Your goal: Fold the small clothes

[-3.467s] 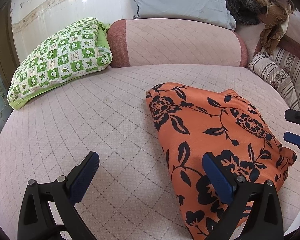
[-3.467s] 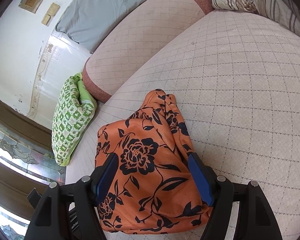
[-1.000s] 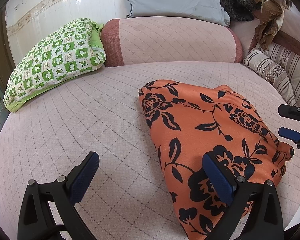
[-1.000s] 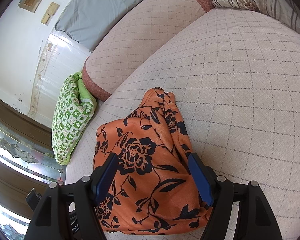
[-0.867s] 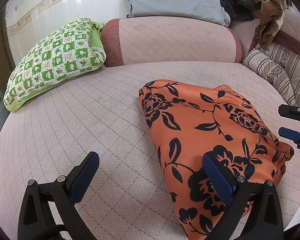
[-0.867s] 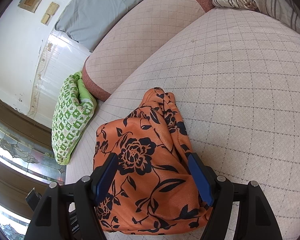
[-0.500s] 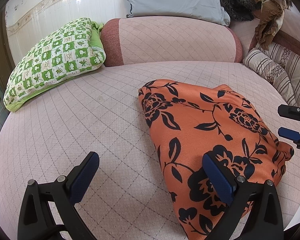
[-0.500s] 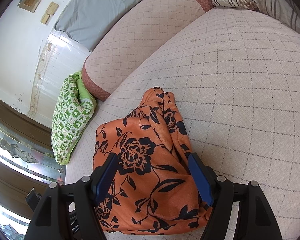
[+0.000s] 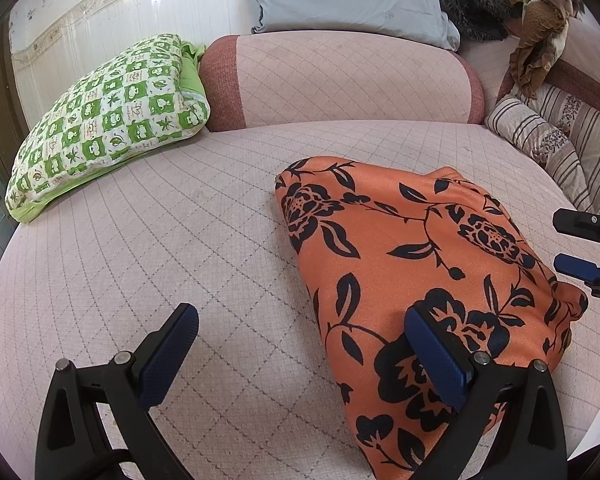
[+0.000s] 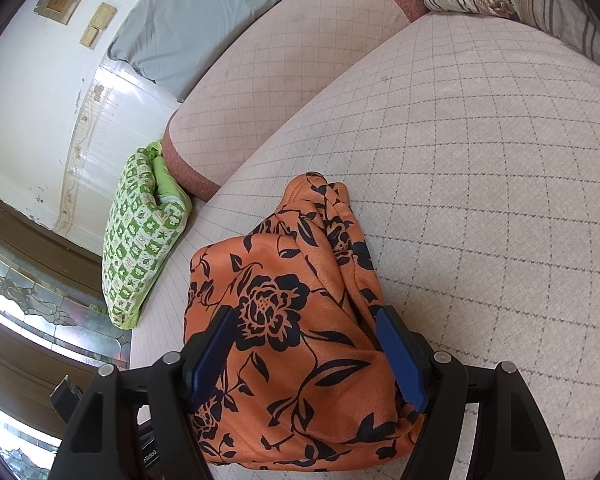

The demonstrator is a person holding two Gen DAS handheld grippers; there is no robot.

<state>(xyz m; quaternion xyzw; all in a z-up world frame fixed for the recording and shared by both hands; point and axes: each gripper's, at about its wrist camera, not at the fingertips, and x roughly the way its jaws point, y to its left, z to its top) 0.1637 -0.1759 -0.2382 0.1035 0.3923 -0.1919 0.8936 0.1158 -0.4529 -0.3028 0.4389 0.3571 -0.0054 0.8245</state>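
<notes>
Lying folded, orange garment [image 10: 300, 320] beneath spread right tool [image 10: 308, 344].

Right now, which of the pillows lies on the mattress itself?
The green checked pillow, left of the pink bolster; the grey pillow sits behind that bolster, the striped one at the right edge.

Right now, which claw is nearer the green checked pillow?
Left. The left claw hangs over bare mattress beside the orange floral garment, on the green checked pillow side; the right claw straddles the garment's far edge.
</notes>
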